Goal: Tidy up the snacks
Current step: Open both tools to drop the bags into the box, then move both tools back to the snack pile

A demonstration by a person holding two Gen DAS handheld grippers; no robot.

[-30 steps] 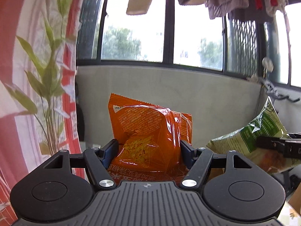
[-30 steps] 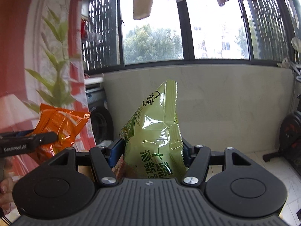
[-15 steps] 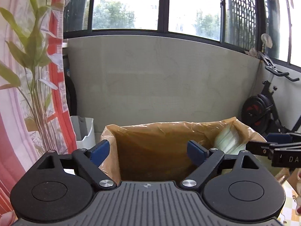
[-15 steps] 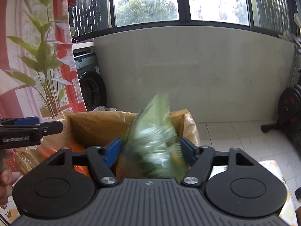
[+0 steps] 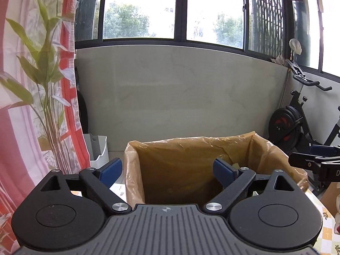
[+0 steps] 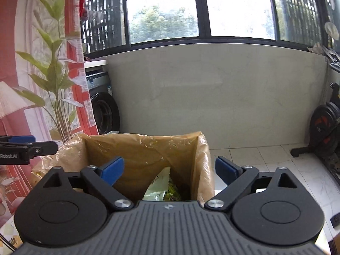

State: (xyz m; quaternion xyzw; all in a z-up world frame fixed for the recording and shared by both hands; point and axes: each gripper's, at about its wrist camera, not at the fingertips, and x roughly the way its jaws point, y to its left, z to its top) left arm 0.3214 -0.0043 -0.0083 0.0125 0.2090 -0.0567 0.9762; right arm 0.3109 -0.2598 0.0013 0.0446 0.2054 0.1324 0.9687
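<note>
The left gripper has just been opening; its jaws are wide and empty over the lined bin. The right gripper likewise spread apart, empty. The green snack bag lies inside. Any remaining snacks are out of view.

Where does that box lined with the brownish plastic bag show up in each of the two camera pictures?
Left wrist view: the lined box sits low and centre-right, beyond the open left gripper.
Right wrist view: the lined box sits low and centre-left, beyond the open right gripper, with a green snack bag inside.
Shared landmark: the exercise bike, at the right edge of both views.
</note>
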